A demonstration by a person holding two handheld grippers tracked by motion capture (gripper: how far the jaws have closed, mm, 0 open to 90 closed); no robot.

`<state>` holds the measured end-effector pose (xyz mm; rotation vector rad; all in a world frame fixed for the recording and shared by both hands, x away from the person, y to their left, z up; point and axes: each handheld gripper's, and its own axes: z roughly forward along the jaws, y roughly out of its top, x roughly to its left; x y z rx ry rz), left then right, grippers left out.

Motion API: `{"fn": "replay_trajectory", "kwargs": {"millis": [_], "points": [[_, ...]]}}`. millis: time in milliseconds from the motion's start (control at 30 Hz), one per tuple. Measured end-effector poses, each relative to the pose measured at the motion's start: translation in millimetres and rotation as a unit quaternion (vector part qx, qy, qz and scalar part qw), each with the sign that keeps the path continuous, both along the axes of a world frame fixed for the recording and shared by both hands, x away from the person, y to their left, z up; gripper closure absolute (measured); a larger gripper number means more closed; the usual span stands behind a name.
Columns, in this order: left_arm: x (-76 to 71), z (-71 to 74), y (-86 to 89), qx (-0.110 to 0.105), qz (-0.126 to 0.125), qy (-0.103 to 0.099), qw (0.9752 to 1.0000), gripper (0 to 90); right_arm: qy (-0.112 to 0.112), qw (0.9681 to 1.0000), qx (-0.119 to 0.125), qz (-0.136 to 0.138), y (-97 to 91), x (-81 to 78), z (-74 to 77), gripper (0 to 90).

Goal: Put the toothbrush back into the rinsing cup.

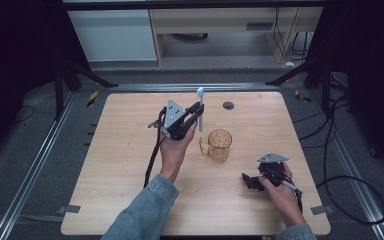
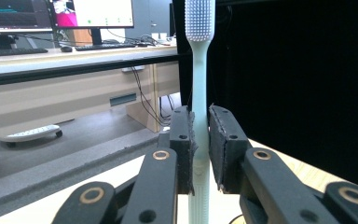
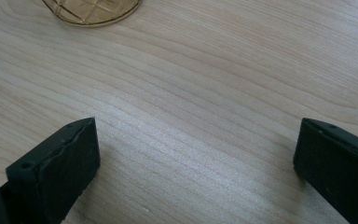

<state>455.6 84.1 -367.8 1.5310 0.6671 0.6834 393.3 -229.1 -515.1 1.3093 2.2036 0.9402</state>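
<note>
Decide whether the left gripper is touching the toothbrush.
Touching: the left gripper view shows the left gripper clamped on the toothbrush handle, both pads pressing it.

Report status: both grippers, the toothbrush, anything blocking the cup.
Left gripper shut on toothbrush, held upright, bristles up, beside amber glass cup. Right gripper open, empty, low over table. Nothing blocking the cup.

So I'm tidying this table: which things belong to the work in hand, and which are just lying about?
In use: pale blue plastic toothbrush, clamped upright in the left gripper; amber glass mug.
Lying about: the idle, open right gripper; round dark grommet in the tabletop.
</note>
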Motion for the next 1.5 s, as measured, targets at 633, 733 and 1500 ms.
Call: {"fn": "replay_trajectory", "kwargs": {"millis": [633,733,1500], "points": [[-1.7,-1.6,-7.5,-0.021,-0.005,-0.020,0.9996,79.4,-0.001,1.0000,-0.001,0.005,0.0,0.0,0.0,0.7],[-5.0,-0.7,-6.6,-0.023,-0.006,-0.022,0.9995,79.4,-0.001,1.0000,-0.001,0.005,0.1,-0.1,0.0,0.7],[-14.2,-31.5,-1.7,-0.039,-0.008,-0.002,0.9992,79.4,-0.001,0.9999,-0.001,0.011,0.3,-0.1,0.0,0.7]]}}
